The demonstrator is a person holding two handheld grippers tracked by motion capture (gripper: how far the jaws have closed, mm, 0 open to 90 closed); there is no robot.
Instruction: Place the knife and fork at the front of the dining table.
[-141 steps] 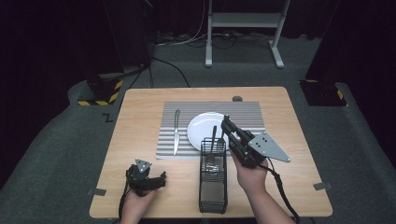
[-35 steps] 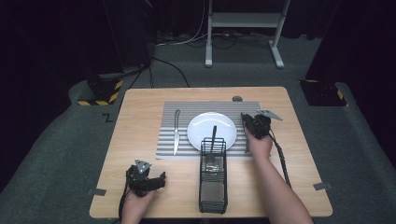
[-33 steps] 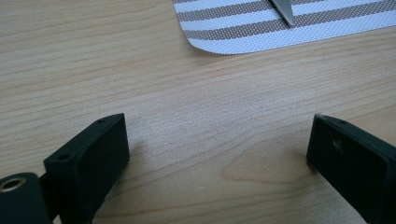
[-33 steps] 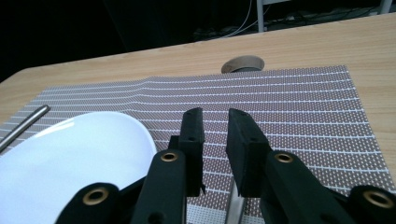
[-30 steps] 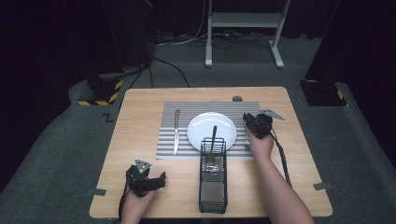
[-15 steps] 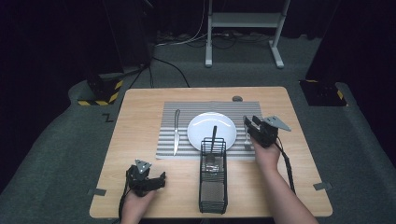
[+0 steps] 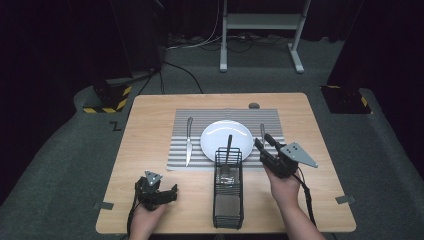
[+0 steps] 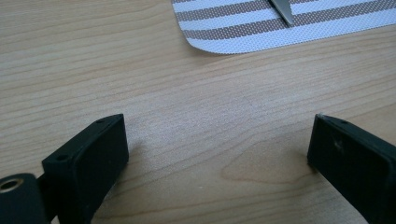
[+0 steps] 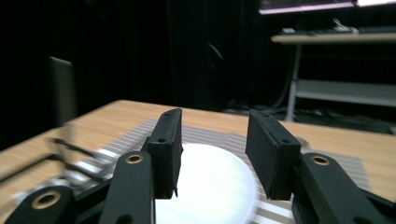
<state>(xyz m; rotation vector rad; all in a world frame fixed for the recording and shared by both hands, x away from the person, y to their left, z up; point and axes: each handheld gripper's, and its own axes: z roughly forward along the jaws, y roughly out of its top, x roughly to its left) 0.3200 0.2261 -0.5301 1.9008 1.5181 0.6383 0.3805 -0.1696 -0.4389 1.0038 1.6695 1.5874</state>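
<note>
R claw [image 7: 266,144] open, empty, by fork [image 7: 262,132]

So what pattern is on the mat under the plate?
The mat has grey and white stripes, clearest in the left gripper view, where fine dots show too.

Two black handheld grippers, left gripper [image 7: 156,191] and right gripper [image 7: 268,147]. Grey three-cornered plate on top of each, larger-looking on right, small dark holes in it. Black cable trailing back from each along bare forearms, no sleeves. Fingers [image 9: 272,154] matte black, flat rectangular pads, small screw holes. Brass-coloured rivets at finger pivots.
</note>
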